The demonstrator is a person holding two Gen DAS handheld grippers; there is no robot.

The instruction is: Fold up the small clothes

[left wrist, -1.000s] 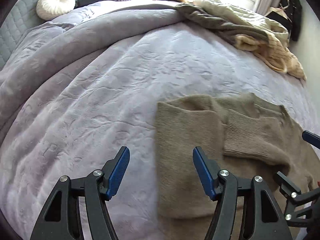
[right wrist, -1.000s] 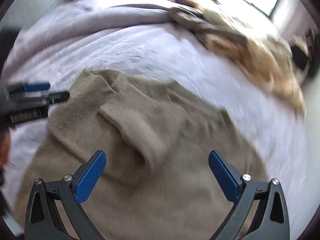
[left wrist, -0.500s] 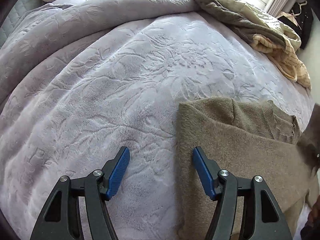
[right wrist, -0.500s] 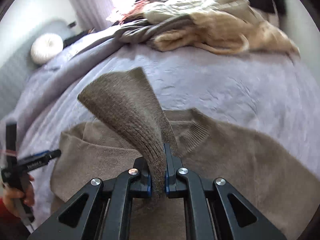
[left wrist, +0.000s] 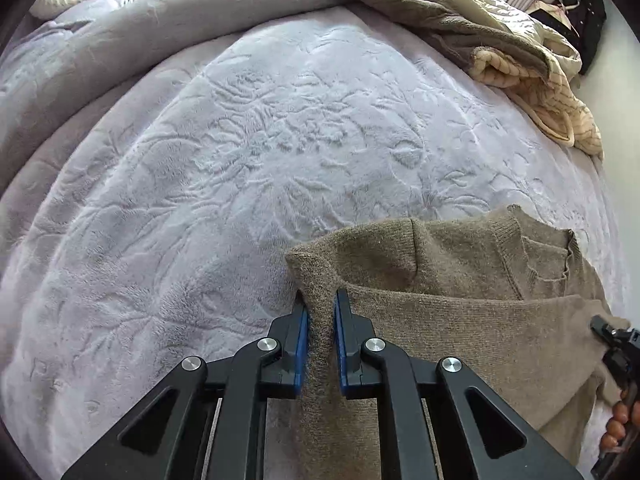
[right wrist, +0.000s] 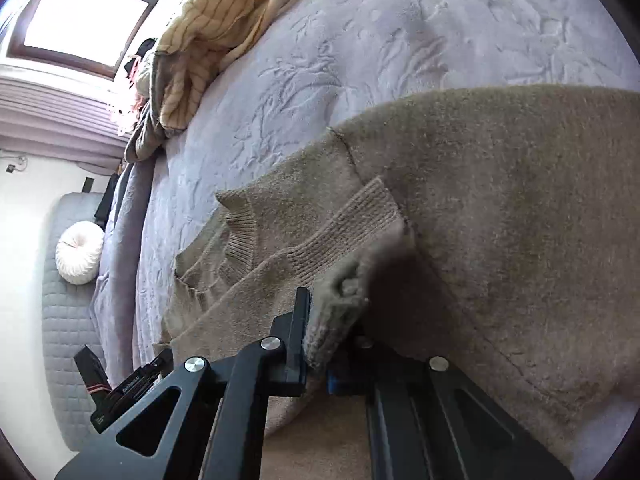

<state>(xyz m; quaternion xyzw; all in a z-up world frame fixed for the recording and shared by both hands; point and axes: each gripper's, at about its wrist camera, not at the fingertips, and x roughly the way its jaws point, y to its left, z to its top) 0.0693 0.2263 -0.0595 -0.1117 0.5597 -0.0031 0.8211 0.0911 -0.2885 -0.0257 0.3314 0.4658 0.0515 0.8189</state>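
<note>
A tan knit sweater (left wrist: 460, 312) lies on a lilac embossed bedspread (left wrist: 260, 160). My left gripper (left wrist: 320, 300) is shut on the sweater's left shoulder edge, with cloth pinched between the blue pads. My right gripper (right wrist: 328, 320) is shut on the sweater's sleeve, near the ribbed cuff (right wrist: 352, 224), and holds it over the sweater's body (right wrist: 520, 220). The right gripper also shows at the right edge of the left wrist view (left wrist: 616, 344). The left gripper shows at the lower left of the right wrist view (right wrist: 132, 376).
A heap of beige and cream quilted clothes (left wrist: 500, 52) lies at the far right of the bed. A round white cushion (right wrist: 80, 252) sits by the grey padded headboard (right wrist: 68, 340). A folded grey blanket (left wrist: 120, 40) runs along the far side.
My left gripper has shut on the sweater's shoulder edge; it was open half a second ago. My right gripper, still shut on the sleeve, has carried it across over the body.
</note>
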